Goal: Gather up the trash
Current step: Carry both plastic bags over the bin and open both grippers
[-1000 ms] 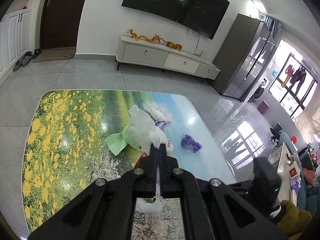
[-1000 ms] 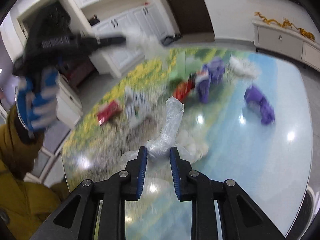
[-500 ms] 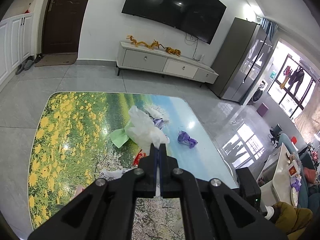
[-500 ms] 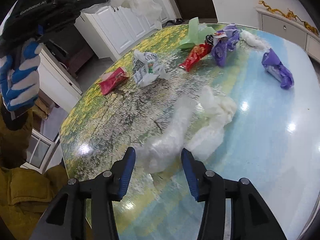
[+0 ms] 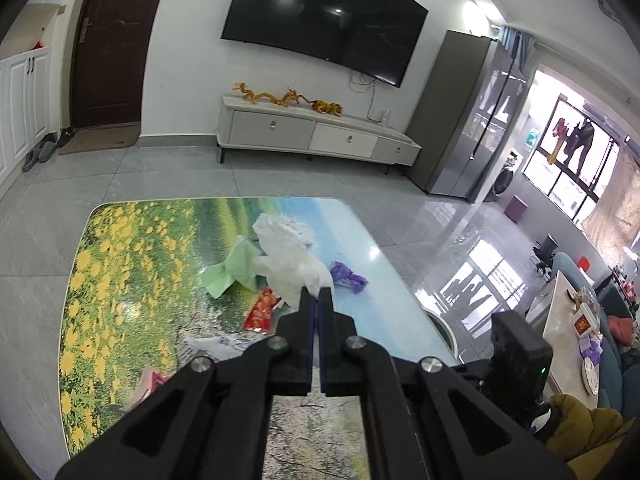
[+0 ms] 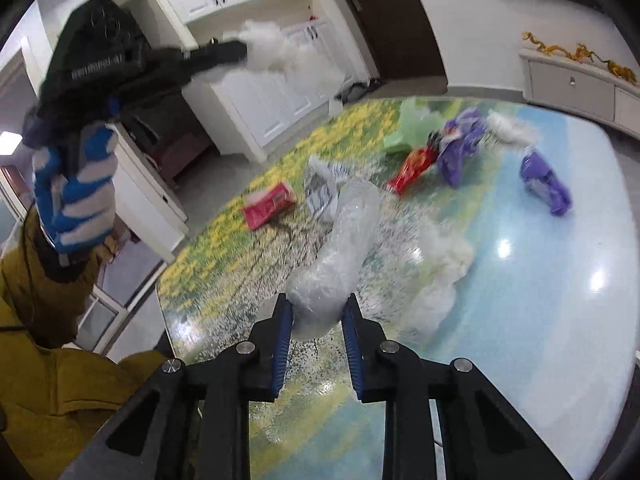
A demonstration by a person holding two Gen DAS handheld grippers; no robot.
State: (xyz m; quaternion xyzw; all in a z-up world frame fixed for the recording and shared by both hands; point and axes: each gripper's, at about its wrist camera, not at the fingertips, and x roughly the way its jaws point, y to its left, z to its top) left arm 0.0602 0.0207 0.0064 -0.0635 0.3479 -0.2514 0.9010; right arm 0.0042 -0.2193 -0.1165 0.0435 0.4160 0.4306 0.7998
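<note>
My left gripper (image 5: 316, 294) is shut on a white plastic bag (image 5: 286, 258) and holds it high above the table; it also shows in the right wrist view (image 6: 224, 54) with the bag (image 6: 272, 50) at its tip. My right gripper (image 6: 318, 304) is shut on a clear crumpled plastic bag (image 6: 340, 248) just above the table. On the table lie a green wrapper (image 5: 236, 270), red wrappers (image 6: 412, 168) (image 6: 268, 206), purple wrappers (image 6: 544, 184) (image 6: 460, 148), a white printed wrapper (image 6: 320, 188) and white tissue (image 6: 512, 130).
The table (image 6: 560, 320) has a glossy flower-landscape top with rounded edges. A TV cabinet (image 5: 312, 136), a fridge (image 5: 464, 116) and white cupboards (image 6: 280, 92) stand around the room. The person's yellow jacket (image 6: 48, 360) is at the left.
My right gripper was open around the clear plastic bag half a second ago and has closed on it and lifted it. My left gripper has risen higher with the white bag.
</note>
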